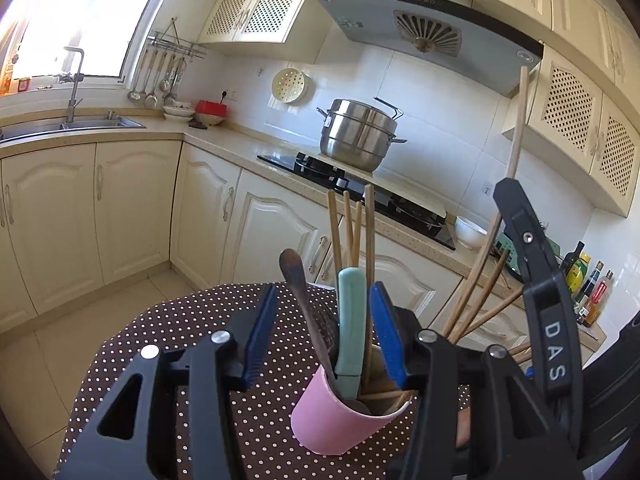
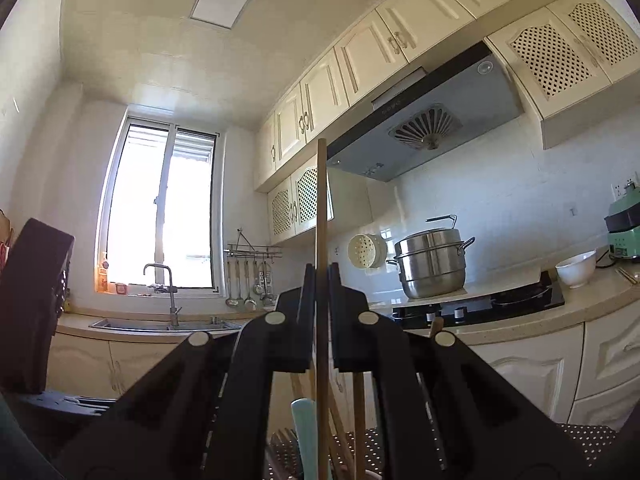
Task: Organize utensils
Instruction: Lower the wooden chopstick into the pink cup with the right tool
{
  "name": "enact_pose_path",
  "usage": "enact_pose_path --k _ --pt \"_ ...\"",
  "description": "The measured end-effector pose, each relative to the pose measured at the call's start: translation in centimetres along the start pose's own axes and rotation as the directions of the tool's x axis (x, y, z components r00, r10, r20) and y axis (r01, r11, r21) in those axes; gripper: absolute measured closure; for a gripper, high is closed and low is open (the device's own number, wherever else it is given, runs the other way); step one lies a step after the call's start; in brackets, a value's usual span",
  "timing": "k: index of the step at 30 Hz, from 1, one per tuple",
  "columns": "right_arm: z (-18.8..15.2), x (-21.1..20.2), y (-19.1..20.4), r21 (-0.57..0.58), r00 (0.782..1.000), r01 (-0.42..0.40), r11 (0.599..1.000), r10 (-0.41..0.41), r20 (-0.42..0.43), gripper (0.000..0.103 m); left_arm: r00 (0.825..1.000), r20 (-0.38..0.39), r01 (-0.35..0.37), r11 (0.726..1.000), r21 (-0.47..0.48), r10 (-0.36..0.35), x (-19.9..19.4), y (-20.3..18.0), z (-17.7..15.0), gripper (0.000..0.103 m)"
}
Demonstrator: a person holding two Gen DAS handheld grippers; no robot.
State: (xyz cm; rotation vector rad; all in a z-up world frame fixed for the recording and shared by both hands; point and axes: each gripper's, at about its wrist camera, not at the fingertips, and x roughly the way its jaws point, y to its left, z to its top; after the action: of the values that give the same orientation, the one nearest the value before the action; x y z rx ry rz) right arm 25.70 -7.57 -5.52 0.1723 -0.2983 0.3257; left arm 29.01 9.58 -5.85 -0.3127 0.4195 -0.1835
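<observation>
A pink cup (image 1: 336,420) stands tilted on the polka-dot table (image 1: 160,340), holding several wooden chopsticks (image 1: 370,224), a dark wooden spoon (image 1: 300,292) and a mint-green handled utensil (image 1: 352,320). My left gripper (image 1: 324,332) is open, its blue-padded fingers (image 1: 262,328) on either side of the utensils above the cup. My right gripper (image 2: 322,276) is shut on a single long wooden chopstick (image 2: 322,208), held upright above the cup. The right gripper also shows in the left wrist view (image 1: 532,264), with the chopstick (image 1: 518,120) sticking up from it. The mint utensil (image 2: 304,436) shows below the right gripper.
A kitchen counter with a steel steamer pot (image 1: 360,136) on a black hob (image 1: 352,184), a white bowl (image 1: 470,232), oil bottles (image 1: 588,284) and a sink (image 1: 72,124) lies behind. Hanging ladles (image 1: 156,80) are on the wall. More chopsticks (image 1: 476,292) lean out to the right.
</observation>
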Motion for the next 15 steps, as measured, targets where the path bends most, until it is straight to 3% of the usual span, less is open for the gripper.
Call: enact_pose_path --k 8,15 --pt "-0.41 -0.69 0.52 -0.05 1.0 0.011 0.999 -0.01 0.015 0.096 1.0 -0.01 0.001 1.0 -0.007 -0.001 0.68 0.27 -0.06 0.055" --pt "-0.75 -0.2 -0.15 0.003 1.0 0.002 1.0 -0.002 -0.027 0.096 1.0 -0.003 -0.01 1.0 0.016 0.01 0.66 0.02 0.21 0.055"
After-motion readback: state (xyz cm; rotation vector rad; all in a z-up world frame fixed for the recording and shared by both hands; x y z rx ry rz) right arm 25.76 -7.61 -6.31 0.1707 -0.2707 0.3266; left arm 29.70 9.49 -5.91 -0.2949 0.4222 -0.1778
